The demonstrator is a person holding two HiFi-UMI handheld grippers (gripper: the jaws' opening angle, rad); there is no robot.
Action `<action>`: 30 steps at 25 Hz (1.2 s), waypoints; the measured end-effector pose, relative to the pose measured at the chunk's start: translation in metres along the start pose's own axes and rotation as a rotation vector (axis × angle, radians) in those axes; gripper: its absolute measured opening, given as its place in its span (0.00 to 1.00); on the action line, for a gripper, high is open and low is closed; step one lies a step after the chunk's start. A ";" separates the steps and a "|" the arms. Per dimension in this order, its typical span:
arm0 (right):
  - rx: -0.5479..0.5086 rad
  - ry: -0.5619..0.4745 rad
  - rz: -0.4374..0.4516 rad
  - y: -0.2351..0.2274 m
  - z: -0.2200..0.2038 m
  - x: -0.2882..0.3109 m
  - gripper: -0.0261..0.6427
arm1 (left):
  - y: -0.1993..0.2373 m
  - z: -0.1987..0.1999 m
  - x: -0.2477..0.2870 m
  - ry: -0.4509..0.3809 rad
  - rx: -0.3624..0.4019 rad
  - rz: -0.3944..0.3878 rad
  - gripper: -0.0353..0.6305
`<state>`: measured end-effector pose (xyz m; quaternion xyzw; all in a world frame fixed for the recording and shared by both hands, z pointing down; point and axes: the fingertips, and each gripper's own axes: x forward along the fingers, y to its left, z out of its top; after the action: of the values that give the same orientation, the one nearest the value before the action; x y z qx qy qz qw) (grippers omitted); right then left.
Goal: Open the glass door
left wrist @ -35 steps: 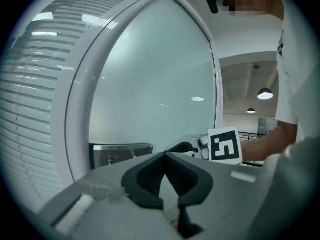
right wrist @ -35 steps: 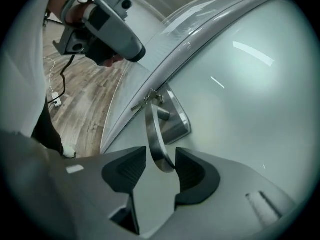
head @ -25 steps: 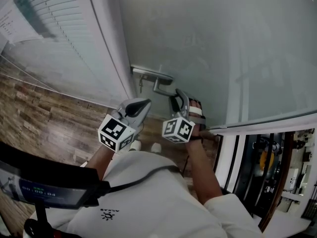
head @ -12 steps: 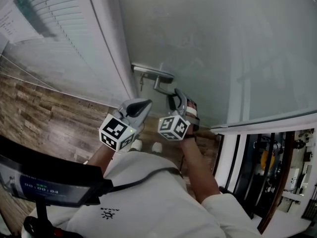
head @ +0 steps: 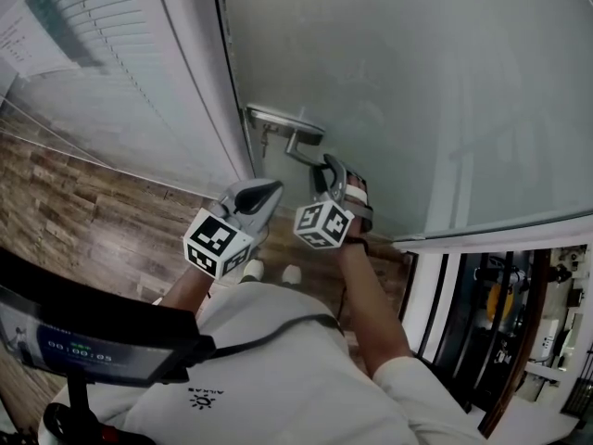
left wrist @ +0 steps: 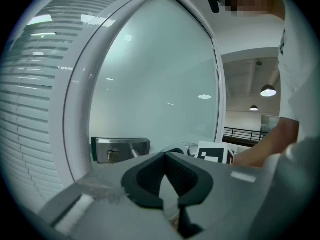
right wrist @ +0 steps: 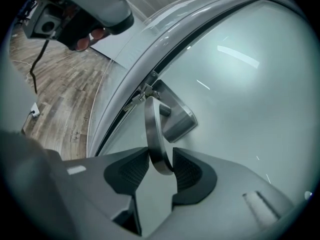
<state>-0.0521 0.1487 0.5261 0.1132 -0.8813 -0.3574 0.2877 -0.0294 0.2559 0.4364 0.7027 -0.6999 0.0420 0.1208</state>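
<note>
The frosted glass door [head: 417, 82] fills the upper right of the head view. Its steel lock plate [head: 278, 119] carries a lever handle [head: 301, 146] and a small key [left wrist: 109, 155]. My right gripper [head: 326, 170] is at the lever's free end. In the right gripper view the lever [right wrist: 152, 129] stands between the pads, and my right gripper [right wrist: 161, 166] is shut on it. My left gripper [head: 273, 188] hangs just left of and below the handle. It is shut with nothing held, and its tips [left wrist: 165, 155] meet in front of the lock plate [left wrist: 120, 148].
A white door frame [head: 185, 63] borders the door's left edge, with slatted blinds [head: 83, 54] behind glass beyond it. Wood-look floor [head: 74, 193] lies at the left. A dark device with a lit screen [head: 83, 350] sits at bottom left.
My right gripper has shifted up and left in the head view, closer onto the lever. The left gripper has stayed put.
</note>
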 end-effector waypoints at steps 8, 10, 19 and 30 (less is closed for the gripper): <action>-0.094 -0.051 0.001 -0.020 0.003 0.014 0.27 | -0.003 0.005 0.004 -0.010 0.018 0.069 0.06; -0.116 -0.068 0.011 -0.025 0.006 0.018 0.27 | -0.001 0.007 0.006 -0.014 0.019 0.100 0.06; -0.102 -0.094 0.138 -0.041 0.004 0.042 0.27 | -0.001 0.013 0.017 -0.029 0.013 0.198 0.06; -0.031 -0.112 0.147 -0.061 -0.002 0.068 0.26 | 0.016 0.010 0.038 0.002 0.010 0.227 0.06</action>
<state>-0.1060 0.0764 0.5134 0.0237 -0.8963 -0.3547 0.2652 -0.0460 0.2170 0.4368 0.6194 -0.7747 0.0597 0.1126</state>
